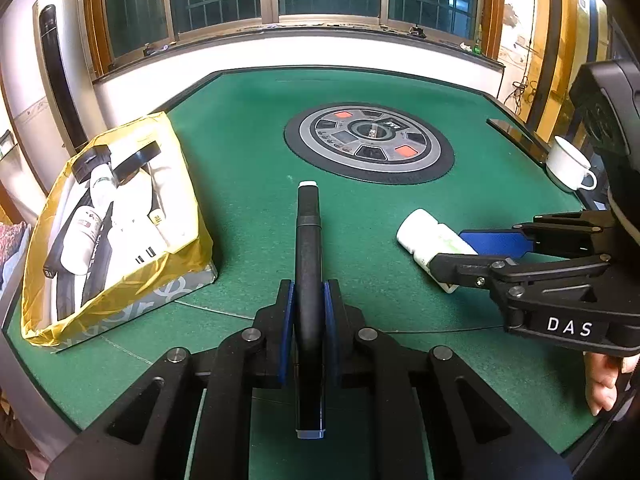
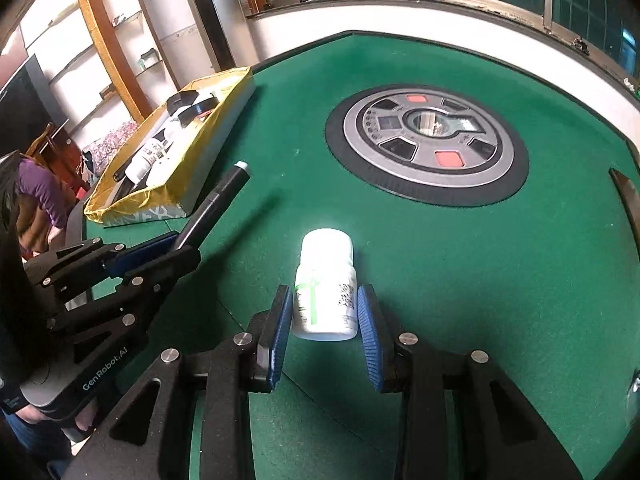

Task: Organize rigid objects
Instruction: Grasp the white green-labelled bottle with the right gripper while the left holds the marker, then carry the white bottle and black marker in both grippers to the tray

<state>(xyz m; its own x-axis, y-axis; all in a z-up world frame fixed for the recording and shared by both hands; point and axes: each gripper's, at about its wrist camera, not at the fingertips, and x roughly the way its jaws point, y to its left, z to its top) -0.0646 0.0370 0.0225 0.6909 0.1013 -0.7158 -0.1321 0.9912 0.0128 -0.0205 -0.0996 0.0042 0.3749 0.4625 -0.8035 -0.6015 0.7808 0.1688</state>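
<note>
Right now the left hand-held gripper [image 1: 309, 312] is clamped tight on a long black pen-like stick [image 1: 308, 248] w/ a pale tip, which juts forward past the blue pads above the green felt table [image 1: 248, 128]. Over on the right, the right hand-held gripper [image 2: 325, 332] has its blue pads either side of a white pill bottle [image 2: 326, 284] lying on its side on the felt, cap end pointing away from the camera; in the right wrist view the left pad is against the bottle wall, while the right pad looks to sit just off it w/ a thin gap, so can't tell if it's truly gripped. Bottle has a green-and-white label plus a dark code patch. Far left of the table sits a box lined w/ yellow plastic [image 1: 188, 184], already holding several white bottles and some black items. A round grey control panel [image 1: 370, 142] w/ two orange buttons is in the table's centre, well apart from both grippers. A white cup [image 1: 566, 164] stands near the right edge. Part of a hand [image 1: 604, 380] shows under the right gripper's body.
</note>
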